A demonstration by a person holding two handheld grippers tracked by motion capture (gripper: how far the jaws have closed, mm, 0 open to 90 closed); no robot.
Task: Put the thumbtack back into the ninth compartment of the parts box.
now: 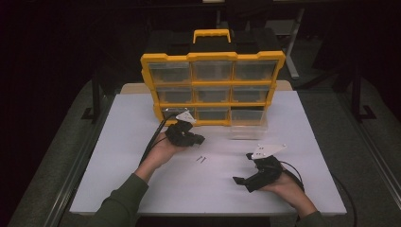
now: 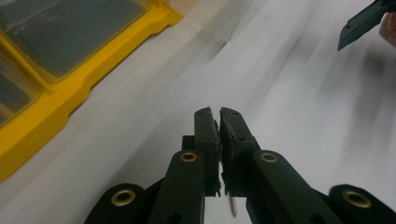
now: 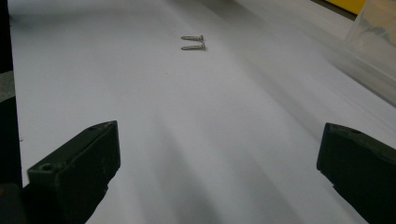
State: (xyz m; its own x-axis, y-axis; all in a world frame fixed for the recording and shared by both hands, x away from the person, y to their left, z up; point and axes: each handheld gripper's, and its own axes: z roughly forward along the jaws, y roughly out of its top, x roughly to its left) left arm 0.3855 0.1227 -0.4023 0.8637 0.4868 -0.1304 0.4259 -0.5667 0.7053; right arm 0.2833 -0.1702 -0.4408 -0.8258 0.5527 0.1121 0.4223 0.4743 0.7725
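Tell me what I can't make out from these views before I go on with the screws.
- Drawer contents: in the high view the organizer drawers are dark and too small to read.
- Left gripper: jaws shut on a screw shank; its head is hidden between the pads.
- Pulled-out clear drawer: cut off by the right gripper view's edge, blurred.
- Two loose screws: too small to tell the type.

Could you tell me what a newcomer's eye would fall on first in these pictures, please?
First, the yellow organizer with clear drawers, upright at the far side of the white table, one clear drawer pulled out at its lower right. Next, two screws lying side by side on the table between the left gripper, jaws together on a screw, and the right gripper, jaws wide apart.
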